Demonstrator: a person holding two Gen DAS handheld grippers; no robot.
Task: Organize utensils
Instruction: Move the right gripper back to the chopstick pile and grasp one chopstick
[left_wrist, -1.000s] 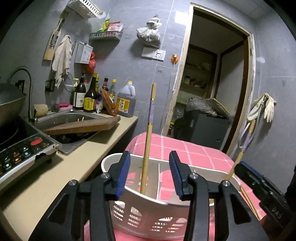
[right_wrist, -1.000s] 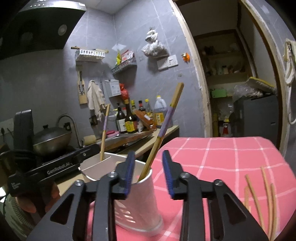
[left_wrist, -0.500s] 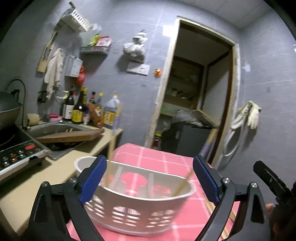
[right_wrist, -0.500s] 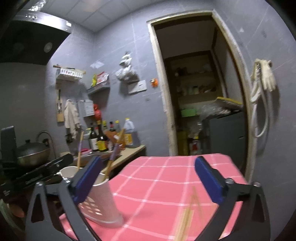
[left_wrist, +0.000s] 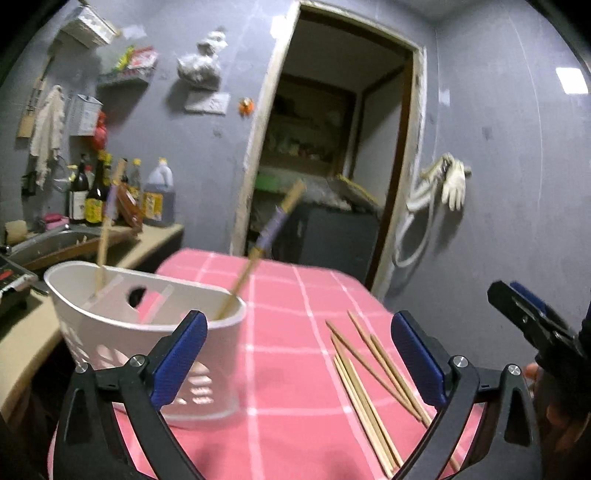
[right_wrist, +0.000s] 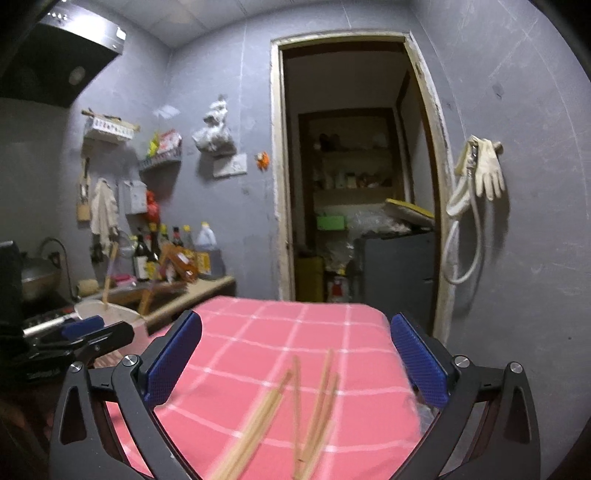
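A white utensil caddy (left_wrist: 122, 332) stands at the left of the pink checked tablecloth (left_wrist: 288, 332). Two wooden chopsticks with purple bands stand in it, one upright at its far end (left_wrist: 105, 236), one leaning right (left_wrist: 258, 254). Several bare chopsticks (left_wrist: 373, 376) lie loose on the cloth to the right. My left gripper (left_wrist: 299, 358) is open and empty, hovering near the caddy and the loose sticks. My right gripper (right_wrist: 295, 362) is open and empty above the loose chopsticks (right_wrist: 295, 413). The caddy (right_wrist: 110, 317) shows at the left of the right wrist view.
A kitchen counter (left_wrist: 44, 317) with a sink, stove and several bottles (left_wrist: 96, 195) runs along the left. An open doorway (right_wrist: 354, 184) lies behind the table. Gloves and a hose (right_wrist: 476, 177) hang on the right wall.
Both grippers have opened and let go of the banded chopsticks, which now stand in the caddy. Both have pulled back and swung right toward the loose chopsticks.
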